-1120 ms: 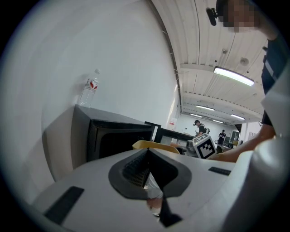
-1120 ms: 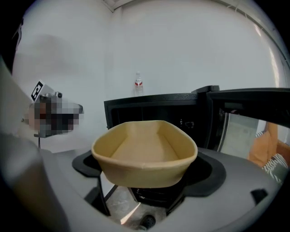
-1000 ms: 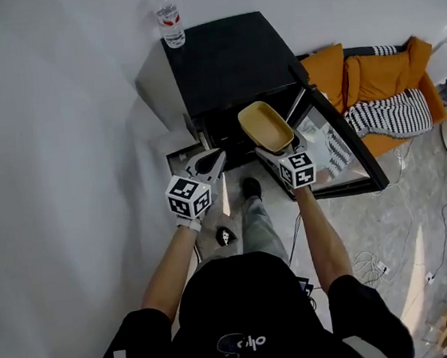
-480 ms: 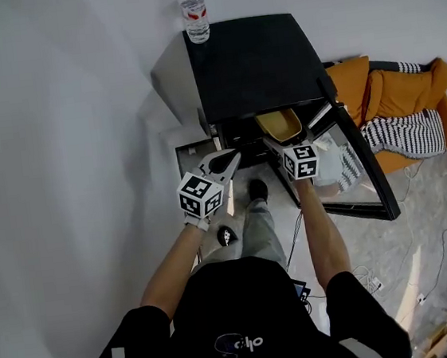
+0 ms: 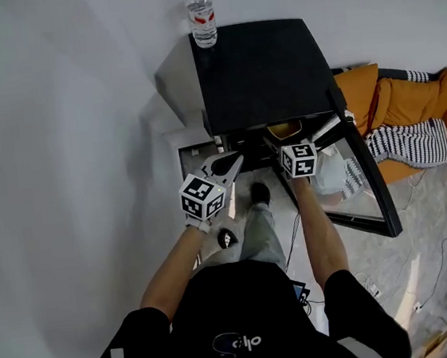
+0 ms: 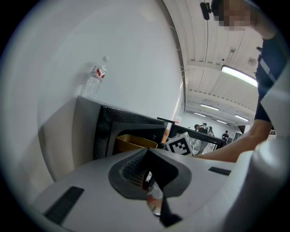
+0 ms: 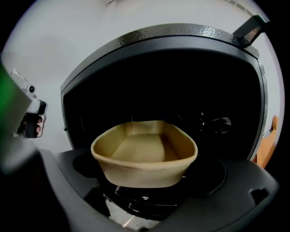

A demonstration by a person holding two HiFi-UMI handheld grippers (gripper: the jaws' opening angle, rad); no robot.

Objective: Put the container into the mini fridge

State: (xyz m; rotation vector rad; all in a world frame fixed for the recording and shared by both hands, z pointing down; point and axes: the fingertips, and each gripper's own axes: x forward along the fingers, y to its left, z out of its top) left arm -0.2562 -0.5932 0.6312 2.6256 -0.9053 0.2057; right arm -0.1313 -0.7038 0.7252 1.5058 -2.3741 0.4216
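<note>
Reaching forward with your right arm nearly straight, you have the right gripper at the mouth of the mini fridge, its jaws clamped on the near wall of the tan container. The container sits level, open side up, partly inside the dark cavity under the fridge's black top. The fridge door stands swung open to your right. Your left arm is bent at the elbow. The left gripper hangs just in front of the fridge's left side, pointing toward the opening, jaws drawn together with nothing between them. A water bottle stands upright at the fridge's back left corner.
</note>
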